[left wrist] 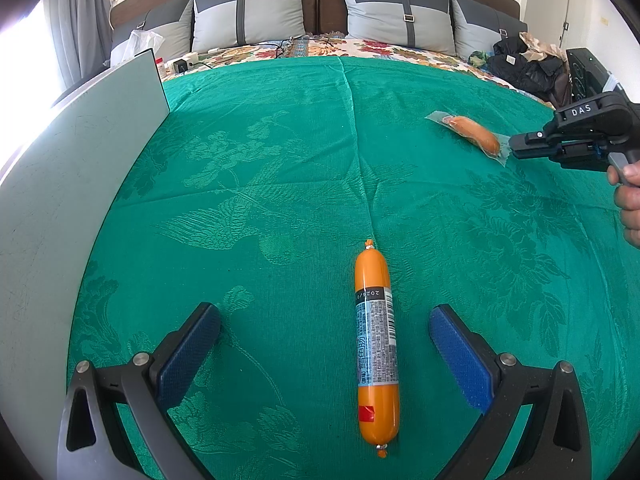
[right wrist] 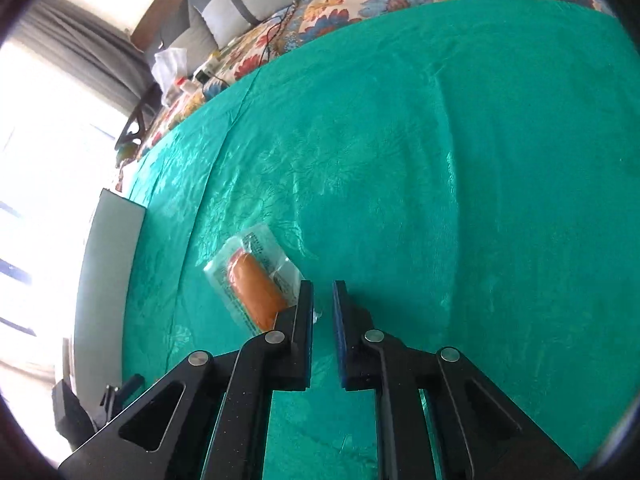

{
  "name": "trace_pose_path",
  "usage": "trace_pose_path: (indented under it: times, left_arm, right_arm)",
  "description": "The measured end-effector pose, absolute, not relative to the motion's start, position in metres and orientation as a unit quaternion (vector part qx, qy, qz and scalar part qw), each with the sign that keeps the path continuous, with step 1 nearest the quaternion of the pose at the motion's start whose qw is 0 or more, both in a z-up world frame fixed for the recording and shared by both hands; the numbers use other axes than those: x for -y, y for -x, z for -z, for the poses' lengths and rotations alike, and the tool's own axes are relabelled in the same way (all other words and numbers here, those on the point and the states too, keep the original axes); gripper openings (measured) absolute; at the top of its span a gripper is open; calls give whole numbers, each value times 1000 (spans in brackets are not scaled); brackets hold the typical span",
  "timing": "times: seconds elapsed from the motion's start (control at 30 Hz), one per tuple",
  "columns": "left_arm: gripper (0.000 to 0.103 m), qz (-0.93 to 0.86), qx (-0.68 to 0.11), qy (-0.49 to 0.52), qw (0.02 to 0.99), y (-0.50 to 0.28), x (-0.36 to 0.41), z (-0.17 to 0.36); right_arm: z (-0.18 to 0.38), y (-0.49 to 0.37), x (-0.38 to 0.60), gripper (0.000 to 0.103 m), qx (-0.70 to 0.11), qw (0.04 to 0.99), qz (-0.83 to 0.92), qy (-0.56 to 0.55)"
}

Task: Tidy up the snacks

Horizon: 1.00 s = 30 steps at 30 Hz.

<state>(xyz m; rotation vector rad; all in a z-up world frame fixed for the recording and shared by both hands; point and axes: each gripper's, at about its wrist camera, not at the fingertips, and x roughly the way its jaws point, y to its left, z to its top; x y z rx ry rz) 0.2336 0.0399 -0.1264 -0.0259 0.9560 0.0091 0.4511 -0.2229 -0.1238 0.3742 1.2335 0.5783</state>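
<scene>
A long orange sausage stick (left wrist: 376, 344) with a printed label lies lengthwise on the green cloth (left wrist: 280, 160). My left gripper (left wrist: 324, 316) is open, one blue pad on each side of the stick and neither touching it. Farther right lies a short orange sausage in a clear packet (left wrist: 474, 133) (right wrist: 256, 292). My right gripper (right wrist: 323, 292) (left wrist: 514, 146), held by a hand (left wrist: 630, 200), is shut on the packet's clear near edge, the jaws nearly together with a bit of plastic between the pads.
A pale flat board (left wrist: 80, 200) (right wrist: 108, 280) stands along the cloth's left side. Behind the cloth are floral bedding (left wrist: 360, 48), grey pillows (left wrist: 248, 12), cables and a small bottle (left wrist: 160, 66). Dark clothes (left wrist: 524, 64) and a black device (left wrist: 588, 76) sit at the back right.
</scene>
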Motion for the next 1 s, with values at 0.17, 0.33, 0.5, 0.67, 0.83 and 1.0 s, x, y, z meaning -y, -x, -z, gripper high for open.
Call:
trace_pose_path:
  times: [0.17,0.33,0.5,0.67,0.83,1.0]
  left_arm:
    - [103,-4,-460,12,888,-233,-40,126]
    - [103,15,-478,4,878,-237,-39,124]
    - [95,47,-517,-4,855,-242,-32,119]
    - [27,49,-512,-16,857,-246,-26,110]
    - [15,52,-514,41,855,-237,-38,100]
    - [15,65,-492,101,862,-203,-54,76]
  right_arm:
    - [105,-418,219,32,-585,769,-236,-103]
    - [63,-428,182,74,-502,833,-234,-2]
    - [104,-459,115,73,-561,786,-233,114]
    - [104,-442,120,45,-575,777,-231,111]
    - [77,-417,155,29,-586,773,-240,45]
    - [54,-367,195,29,-572,774,-255,-89]
